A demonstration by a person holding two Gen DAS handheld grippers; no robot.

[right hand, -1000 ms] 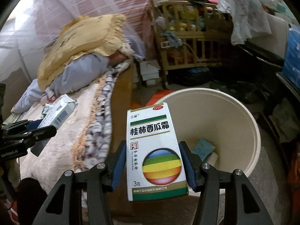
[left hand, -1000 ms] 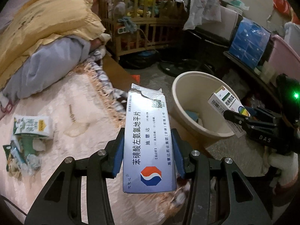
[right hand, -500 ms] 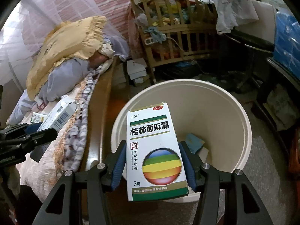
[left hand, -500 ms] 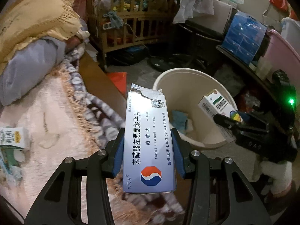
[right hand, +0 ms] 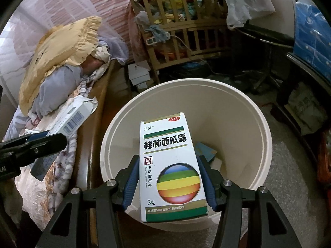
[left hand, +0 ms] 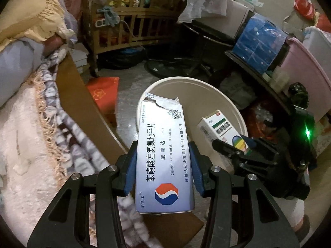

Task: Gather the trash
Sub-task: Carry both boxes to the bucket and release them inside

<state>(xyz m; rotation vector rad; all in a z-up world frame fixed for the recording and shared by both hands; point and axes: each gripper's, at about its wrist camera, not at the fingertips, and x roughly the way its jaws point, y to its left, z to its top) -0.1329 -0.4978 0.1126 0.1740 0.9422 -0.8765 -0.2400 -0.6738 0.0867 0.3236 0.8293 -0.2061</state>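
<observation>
My left gripper point(left hand: 163, 169) is shut on a pale blue medicine box point(left hand: 163, 155) with a torn top, held near the rim of a cream trash bin point(left hand: 233, 111) on the floor. My right gripper point(right hand: 171, 177) is shut on a white and green medicine box point(right hand: 171, 165) with a rainbow ball, held over the bin's point(right hand: 248, 107) opening. Each gripper and its box shows in the other view: the right gripper point(left hand: 238, 146) at the right, the left gripper point(right hand: 47, 138) at the left over the bed edge. A blue scrap point(right hand: 204, 150) lies in the bin.
A bed with a pink blanket point(left hand: 24, 148) and fringed throw point(right hand: 68, 150) runs along the left, with a yellow pillow point(right hand: 62, 47). A wooden crib point(left hand: 136, 18) stands behind. Shelves with a blue pack point(left hand: 258, 41) and pink tub point(left hand: 306, 66) stand at the right. A red packet point(left hand: 103, 91) lies on the floor.
Both grippers have moved from over the bed toward the bin with their boxes. The bin now looms larger and sits under the right box.
</observation>
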